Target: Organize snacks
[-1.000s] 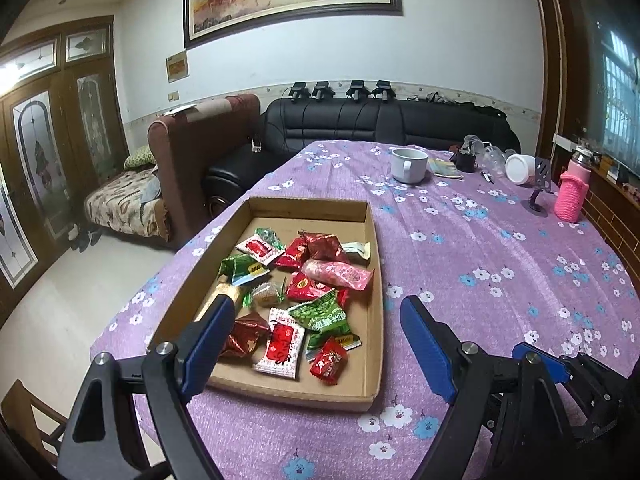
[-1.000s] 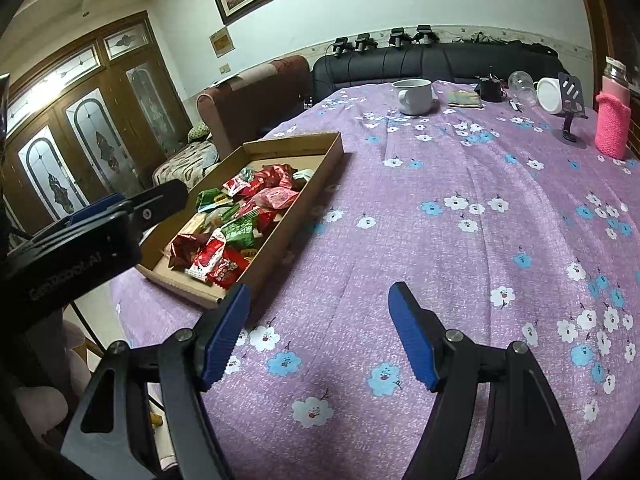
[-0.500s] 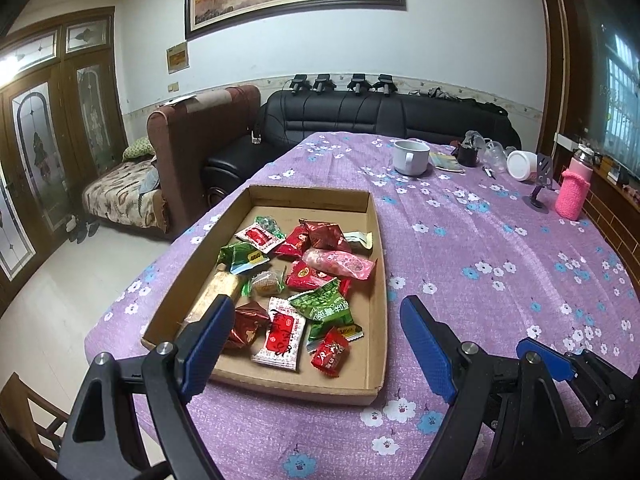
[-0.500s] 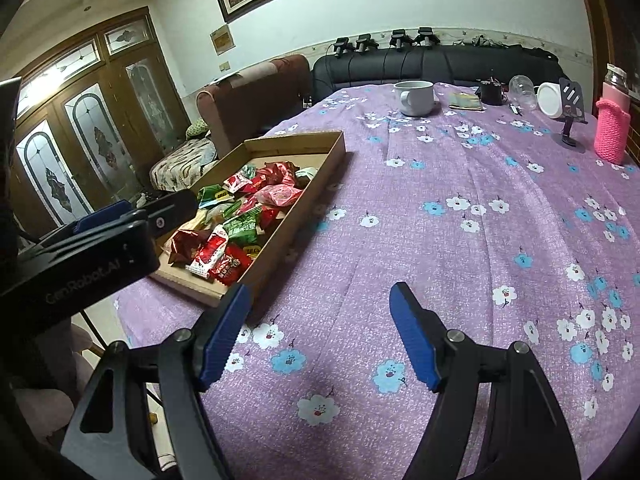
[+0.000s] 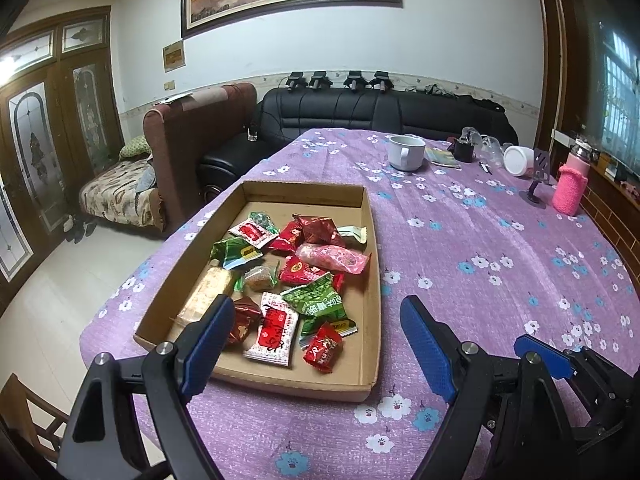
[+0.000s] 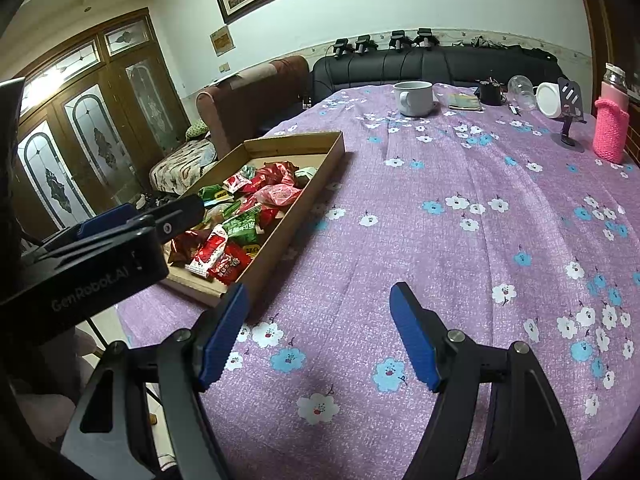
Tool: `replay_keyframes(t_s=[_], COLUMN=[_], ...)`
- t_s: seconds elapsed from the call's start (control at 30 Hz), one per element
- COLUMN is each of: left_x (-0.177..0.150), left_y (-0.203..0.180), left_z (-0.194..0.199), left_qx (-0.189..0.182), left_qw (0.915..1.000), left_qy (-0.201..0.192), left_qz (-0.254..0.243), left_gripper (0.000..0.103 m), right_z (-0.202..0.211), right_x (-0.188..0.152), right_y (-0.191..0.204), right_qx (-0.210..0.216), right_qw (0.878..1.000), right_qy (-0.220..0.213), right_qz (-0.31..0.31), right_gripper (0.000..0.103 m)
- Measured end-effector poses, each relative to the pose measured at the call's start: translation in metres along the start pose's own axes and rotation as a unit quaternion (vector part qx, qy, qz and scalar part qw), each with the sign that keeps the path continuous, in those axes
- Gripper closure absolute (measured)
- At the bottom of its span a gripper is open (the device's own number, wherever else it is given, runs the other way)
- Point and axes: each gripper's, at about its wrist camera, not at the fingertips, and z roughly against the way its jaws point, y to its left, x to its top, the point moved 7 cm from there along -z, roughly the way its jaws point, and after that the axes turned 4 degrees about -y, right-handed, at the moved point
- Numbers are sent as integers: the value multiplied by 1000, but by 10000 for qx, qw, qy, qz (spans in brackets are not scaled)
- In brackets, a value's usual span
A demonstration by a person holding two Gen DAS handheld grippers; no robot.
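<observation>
Purple flowered tablecloth [image 5: 480,248] is carrying a cardboard tray [image 5: 370,240] holding the snack packets [image 5: 316,264]; we are holding our left gripper [image 5: 318,344] and right gripper [image 6: 320,332] wide, gripping nothing

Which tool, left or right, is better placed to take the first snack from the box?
Probably the left tool. It is open and faces the cardboard box, with the snacks just ahead. The right tool, also open, is over bare tablecloth, beside the box.
</observation>
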Motion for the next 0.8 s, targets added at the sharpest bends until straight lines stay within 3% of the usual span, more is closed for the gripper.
replay_keyframes(t_s=[0.17, 0.27, 0.47, 0.53, 0.7, 0.8], left_x=[-1, 5, 30, 28, 24, 17], left_y=[-1, 3, 29, 35, 46, 49], left_z=[2, 11, 73, 82, 56, 49], left_qx=[-20, 65, 480, 555, 532, 479], left_qw=[10000, 9996, 9840, 9790, 9878, 9877], left_qy=[-49, -274, -1568, -1773, -1039, -878], left_qz=[6, 68, 696, 842, 1029, 1204], left_gripper=[18, 18, 15, 13, 10, 10], right_z=[2, 8, 24, 24, 19, 19], right_x=[0, 4, 13, 12, 5, 3], right_y=[2, 2, 8, 12, 23, 25], right_qx=[14, 42, 22, 48, 111, 106], right_qw=[10000, 9997, 9971, 9967, 9966, 9963], right_qy=[-71, -237, -715, -721, -582, -582], right_qz=[49, 62, 263, 360, 578, 629], right_gripper=[29, 29, 25, 25, 25, 25])
